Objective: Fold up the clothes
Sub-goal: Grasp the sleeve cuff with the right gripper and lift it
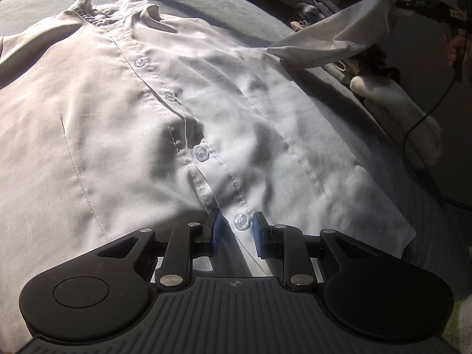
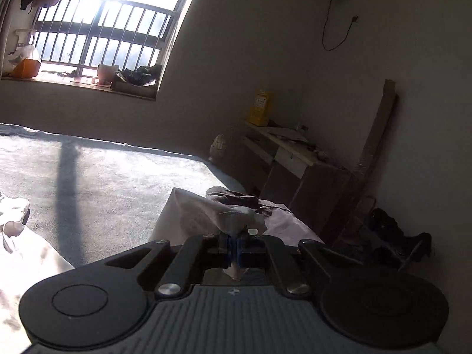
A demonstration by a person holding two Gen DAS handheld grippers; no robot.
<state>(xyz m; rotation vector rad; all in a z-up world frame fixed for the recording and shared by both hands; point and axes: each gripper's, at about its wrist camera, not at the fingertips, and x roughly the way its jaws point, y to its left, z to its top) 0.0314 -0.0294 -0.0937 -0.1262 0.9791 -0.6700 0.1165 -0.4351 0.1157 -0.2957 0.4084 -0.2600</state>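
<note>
The far left of the shirt (image 1: pixel 183 112) is cut off at the frame edge in the left wrist view, and the pile of clothes (image 1: pixel 330 14) at upper right sits in deep shadow, hard to make out. A hand (image 1: pixel 455 50) at the far right edge is dim and mostly cropped. The shirt lies buttoned and face up on the grey bed (image 1: pixel 224 8), filling the middle of that view. The left gripper (image 1: pixel 236 230) points down at the hem near the bottom centre, its fingers narrowly apart either side of the lowest button (image 1: pixel 242 221), pads not pressing it. The right gripper (image 2: pixel 235 247) is pinched tight on the sleeve (image 1: pixel 339 38), held raised off the bed at upper right. In the right wrist view the window (image 2: pixel 100 29) glares white.
</note>
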